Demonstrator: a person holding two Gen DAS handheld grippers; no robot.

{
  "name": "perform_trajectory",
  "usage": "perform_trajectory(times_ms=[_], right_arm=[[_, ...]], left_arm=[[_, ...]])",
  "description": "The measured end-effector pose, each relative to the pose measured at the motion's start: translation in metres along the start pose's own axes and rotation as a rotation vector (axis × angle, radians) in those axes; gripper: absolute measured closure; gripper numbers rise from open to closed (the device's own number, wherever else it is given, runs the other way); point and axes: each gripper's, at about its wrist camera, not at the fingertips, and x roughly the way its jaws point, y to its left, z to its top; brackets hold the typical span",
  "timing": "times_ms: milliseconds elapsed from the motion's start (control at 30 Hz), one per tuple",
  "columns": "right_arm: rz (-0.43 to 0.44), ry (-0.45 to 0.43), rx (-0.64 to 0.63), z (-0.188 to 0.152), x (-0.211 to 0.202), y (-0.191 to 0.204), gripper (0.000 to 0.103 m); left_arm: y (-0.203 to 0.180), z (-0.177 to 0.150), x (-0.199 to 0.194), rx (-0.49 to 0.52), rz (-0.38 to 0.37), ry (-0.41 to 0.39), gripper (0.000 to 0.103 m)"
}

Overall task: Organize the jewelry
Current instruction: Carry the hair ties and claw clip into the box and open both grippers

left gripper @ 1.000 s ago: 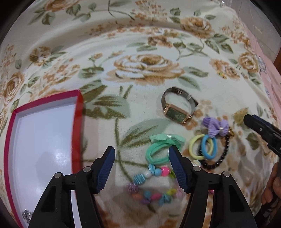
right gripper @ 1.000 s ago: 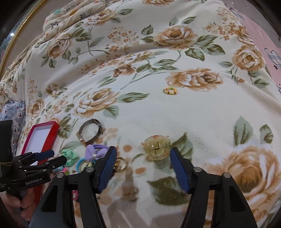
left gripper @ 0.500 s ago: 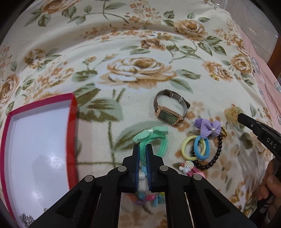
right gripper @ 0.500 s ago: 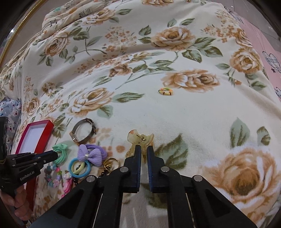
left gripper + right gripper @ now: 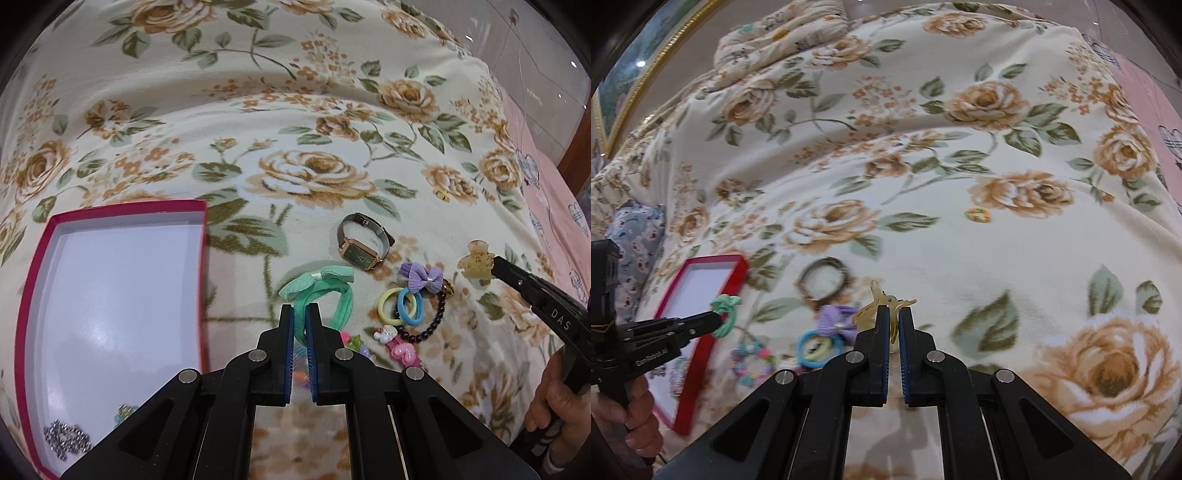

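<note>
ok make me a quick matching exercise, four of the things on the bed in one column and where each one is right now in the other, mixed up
Things:
1. green hair tie
2. amber hair claw
3. silver chain
4. watch

Places:
A. inside the red box
B. lying on the blanket, not held
C. between the left gripper fingers
D. between the right gripper fingers

Pairs: 1-C, 2-D, 3-A, 4-B
</note>
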Motion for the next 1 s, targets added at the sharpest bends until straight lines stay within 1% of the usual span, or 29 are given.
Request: perform_trajectory(times_ms=[200,400,767,1000], right_arm=[[0.106,0.002,-0.031,-0.003,-0.004,0.037,0.099],[0.203,0.027,-0.057,-0.009,-0.001,0.075,0.099],[0.295,0.065,-0.126,-0.019,0.011,0.134,0.099],[0.354,0.079,-0.172,-0.021,0.027,0.176,0.099]], left_arm=[[0.023,-0.012,-0.030,-0.045,0.021,-0.027,0.098],[0.047,-0.027,-0.056,-0.094,0.047,-0.045,0.098],[0.090,-0.048,-0.084,-0.174,0.103,-0.047,0.098],[0.116,-0.051,-0.090,-0.224,0.146,-0.051,0.098]])
